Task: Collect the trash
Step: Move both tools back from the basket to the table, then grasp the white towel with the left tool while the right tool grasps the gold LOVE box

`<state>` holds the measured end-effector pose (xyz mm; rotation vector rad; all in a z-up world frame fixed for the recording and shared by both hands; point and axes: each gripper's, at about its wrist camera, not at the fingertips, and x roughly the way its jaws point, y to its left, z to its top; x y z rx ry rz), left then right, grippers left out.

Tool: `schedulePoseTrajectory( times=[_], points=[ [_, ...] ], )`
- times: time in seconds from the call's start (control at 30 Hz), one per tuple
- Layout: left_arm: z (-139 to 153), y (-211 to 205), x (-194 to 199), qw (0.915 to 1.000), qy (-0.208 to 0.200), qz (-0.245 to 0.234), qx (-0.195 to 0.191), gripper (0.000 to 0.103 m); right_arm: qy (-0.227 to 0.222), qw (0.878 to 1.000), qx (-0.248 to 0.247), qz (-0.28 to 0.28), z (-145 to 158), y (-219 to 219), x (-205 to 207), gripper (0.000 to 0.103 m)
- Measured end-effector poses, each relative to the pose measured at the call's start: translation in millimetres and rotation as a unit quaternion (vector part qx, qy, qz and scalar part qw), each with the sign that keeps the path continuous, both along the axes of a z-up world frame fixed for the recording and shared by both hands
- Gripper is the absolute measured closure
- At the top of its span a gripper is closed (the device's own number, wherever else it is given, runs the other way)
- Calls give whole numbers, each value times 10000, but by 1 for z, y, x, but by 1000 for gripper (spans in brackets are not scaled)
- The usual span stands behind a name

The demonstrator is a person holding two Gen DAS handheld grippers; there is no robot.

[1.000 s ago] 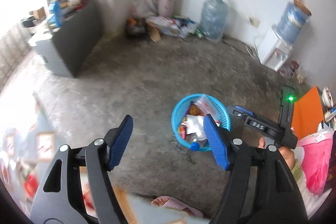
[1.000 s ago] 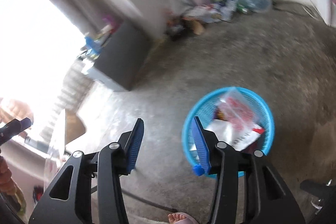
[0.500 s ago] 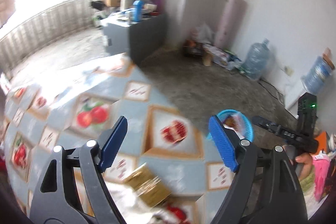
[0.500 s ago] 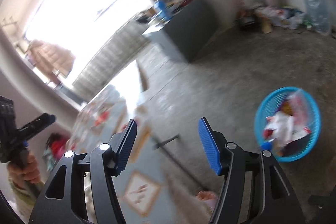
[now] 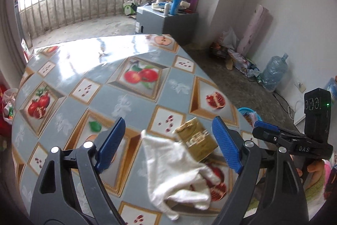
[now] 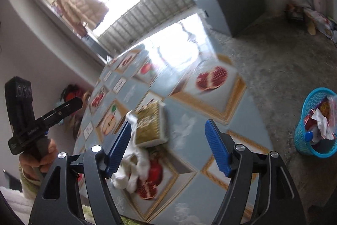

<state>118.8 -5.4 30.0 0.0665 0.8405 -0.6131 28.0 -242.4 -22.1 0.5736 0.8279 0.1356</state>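
Observation:
A crumpled white tissue [image 5: 177, 168] and a gold box [image 5: 195, 140] lie near the table's front edge; they also show in the right wrist view, tissue [image 6: 134, 170] and box [image 6: 150, 127]. My left gripper [image 5: 168, 142] is open and empty above them. My right gripper [image 6: 168, 144] is open and empty, just right of the box. A blue trash basket [image 6: 316, 125] full of wrappers stands on the floor to the right; its rim shows past the table's edge in the left wrist view [image 5: 247, 111].
The table [image 5: 105, 77] has a glossy fruit-pattern cloth. A grey cabinet [image 5: 168, 22] with bottles stands beyond it. Water jugs [image 5: 273, 75] and clutter line the far wall. The floor is bare concrete [image 6: 273, 56].
Both grippers have swung from above the blue basket on the floor up and over to the table. The tissue and gold box have come into view between the fingers.

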Motion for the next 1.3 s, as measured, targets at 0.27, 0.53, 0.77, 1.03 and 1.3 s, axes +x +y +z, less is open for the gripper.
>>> schedulePoseTrajectory(
  times=[0.27, 0.53, 0.77, 1.03, 1.3],
  points=[
    [-26, 34, -12, 9997, 74, 216, 37, 20, 158, 9997, -170, -18, 2, 8, -4, 32],
    [-47, 58, -24, 9989, 321, 302, -174, 20, 393, 9992, -48, 89, -12, 17, -6, 32],
    [-67, 41, -29, 9984, 545, 25, -141, 21, 462, 9986, -184, 169, -16, 31, 12, 32],
    [-101, 9, -21, 9973, 531, -95, 505, 41, 549, 9945, -765, 461, -16, 57, 50, 32],
    [-110, 3, -20, 9962, 351, -7, 793, 61, 717, 9845, -1473, 619, -32, 86, 75, 32]
  ],
)
